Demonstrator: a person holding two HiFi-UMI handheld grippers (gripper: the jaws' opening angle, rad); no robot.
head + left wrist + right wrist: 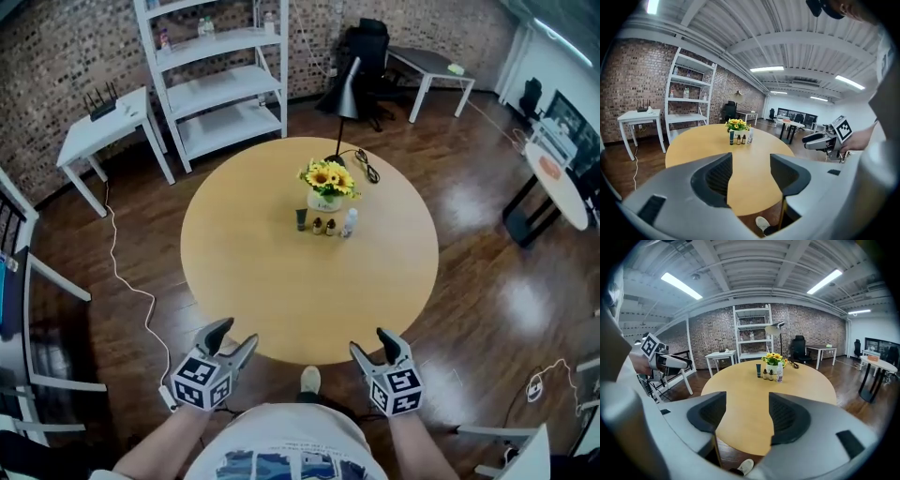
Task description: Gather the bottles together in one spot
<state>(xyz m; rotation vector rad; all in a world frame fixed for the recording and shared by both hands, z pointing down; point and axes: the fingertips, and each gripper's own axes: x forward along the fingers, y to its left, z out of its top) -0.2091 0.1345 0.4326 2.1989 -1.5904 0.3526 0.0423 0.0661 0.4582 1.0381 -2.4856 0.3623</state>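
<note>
Several small bottles stand in a tight row on the round wooden table [281, 300], just in front of a sunflower pot [326, 185]: a dark teal tube [301, 220], two brown dropper bottles [323, 226] and a clear white bottle [349, 223]. The same row shows far off in the left gripper view, brown bottles [741, 139], and in the right gripper view, teal tube [759, 370]. My left gripper [232, 341] and right gripper [371, 344] hover open and empty at the table's near edge, far from the bottles.
A desk lamp [345, 103] with a cable stands at the table's far edge. Behind are a white shelf unit [216, 75], a small white side table [101, 131] and a desk with an office chair [375, 56]. The person's shoe [309, 380] is below the table edge.
</note>
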